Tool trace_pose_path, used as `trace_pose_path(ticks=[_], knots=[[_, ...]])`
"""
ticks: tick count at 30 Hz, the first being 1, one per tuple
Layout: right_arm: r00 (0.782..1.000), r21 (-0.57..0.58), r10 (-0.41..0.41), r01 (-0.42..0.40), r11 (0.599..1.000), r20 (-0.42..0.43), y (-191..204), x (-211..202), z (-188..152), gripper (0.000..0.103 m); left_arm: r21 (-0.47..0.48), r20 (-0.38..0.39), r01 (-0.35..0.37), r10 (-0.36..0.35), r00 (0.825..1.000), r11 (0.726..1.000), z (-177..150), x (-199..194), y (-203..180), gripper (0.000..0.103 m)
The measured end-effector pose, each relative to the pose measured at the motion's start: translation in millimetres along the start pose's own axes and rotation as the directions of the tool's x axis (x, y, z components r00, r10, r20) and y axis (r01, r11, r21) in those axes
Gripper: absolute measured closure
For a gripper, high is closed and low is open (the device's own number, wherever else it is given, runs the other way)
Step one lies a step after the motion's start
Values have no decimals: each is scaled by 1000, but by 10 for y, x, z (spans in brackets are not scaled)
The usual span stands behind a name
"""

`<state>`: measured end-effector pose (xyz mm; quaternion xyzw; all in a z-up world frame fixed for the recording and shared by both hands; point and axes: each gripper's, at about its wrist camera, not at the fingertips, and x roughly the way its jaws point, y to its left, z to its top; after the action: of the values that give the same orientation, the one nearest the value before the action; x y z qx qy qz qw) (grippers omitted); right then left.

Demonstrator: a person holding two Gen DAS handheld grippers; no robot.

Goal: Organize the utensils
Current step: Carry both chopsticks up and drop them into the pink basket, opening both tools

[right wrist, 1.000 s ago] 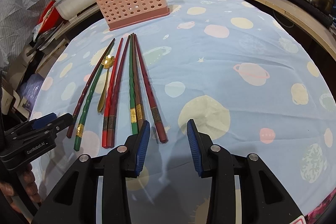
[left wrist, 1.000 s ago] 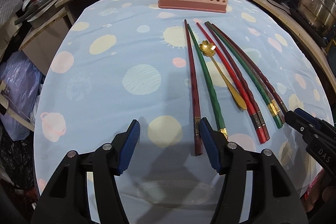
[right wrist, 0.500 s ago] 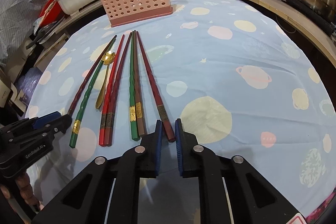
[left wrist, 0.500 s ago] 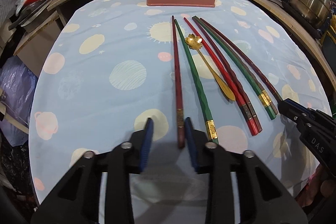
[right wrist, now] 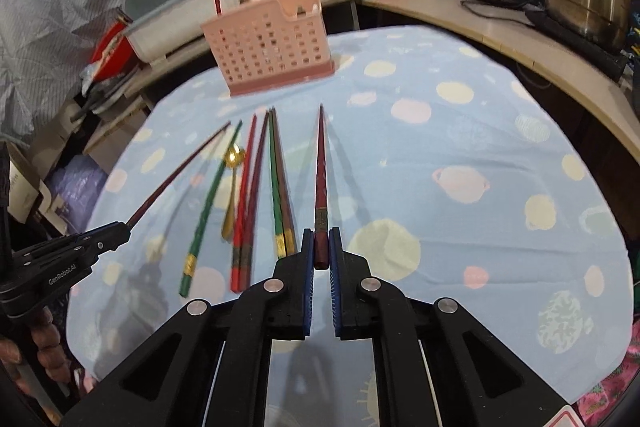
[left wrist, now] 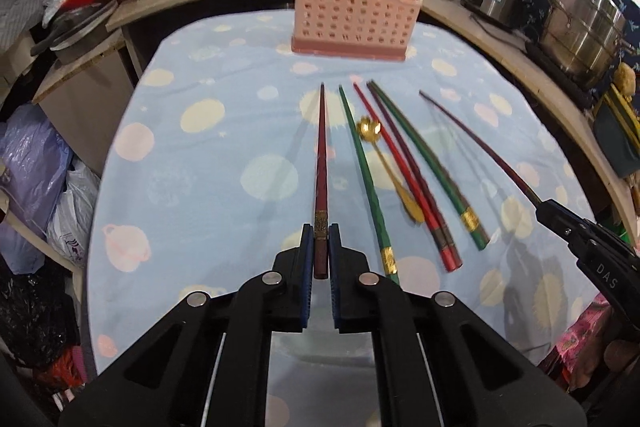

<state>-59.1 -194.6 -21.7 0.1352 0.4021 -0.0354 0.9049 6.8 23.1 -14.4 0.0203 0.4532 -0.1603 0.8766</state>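
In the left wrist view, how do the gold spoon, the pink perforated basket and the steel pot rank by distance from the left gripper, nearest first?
1. Gold spoon, on the cloth, right of the left gripper.
2. Pink perforated basket, far table end.
3. Steel pot, counter, far right.

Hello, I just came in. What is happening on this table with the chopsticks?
A person is sorting utensils with two handheld tongs. The left tongs are shut on a dark red chopstick, and the right tongs are shut on another one; both are raised off the cloth. The other chopsticks and a gold spoon lie on the blue tablecloth. The pink utensil basket stands behind them.
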Motion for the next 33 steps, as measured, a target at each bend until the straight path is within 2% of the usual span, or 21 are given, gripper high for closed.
trace_pose_path(ticks=[9, 21, 27, 33], knots=[[987, 14, 33, -35, 999, 159, 12, -454, 590, 96, -13, 154, 4, -2, 988, 1000, 572, -466, 51, 96], [946, -40, 53, -43, 998, 319, 184, -650, 1638, 96, 18, 332, 2, -8, 943, 1000, 1542, -792, -66, 96], [920, -49, 60, -44, 998, 388, 265, -669, 2145, 96, 27, 410, 0, -11, 912, 1000, 2070, -928, -129, 96], [887, -40, 65, -52, 998, 458, 355, -618, 2797, 96, 14, 506, 15, -20, 862, 1000, 2694, -1125, -148, 96]])
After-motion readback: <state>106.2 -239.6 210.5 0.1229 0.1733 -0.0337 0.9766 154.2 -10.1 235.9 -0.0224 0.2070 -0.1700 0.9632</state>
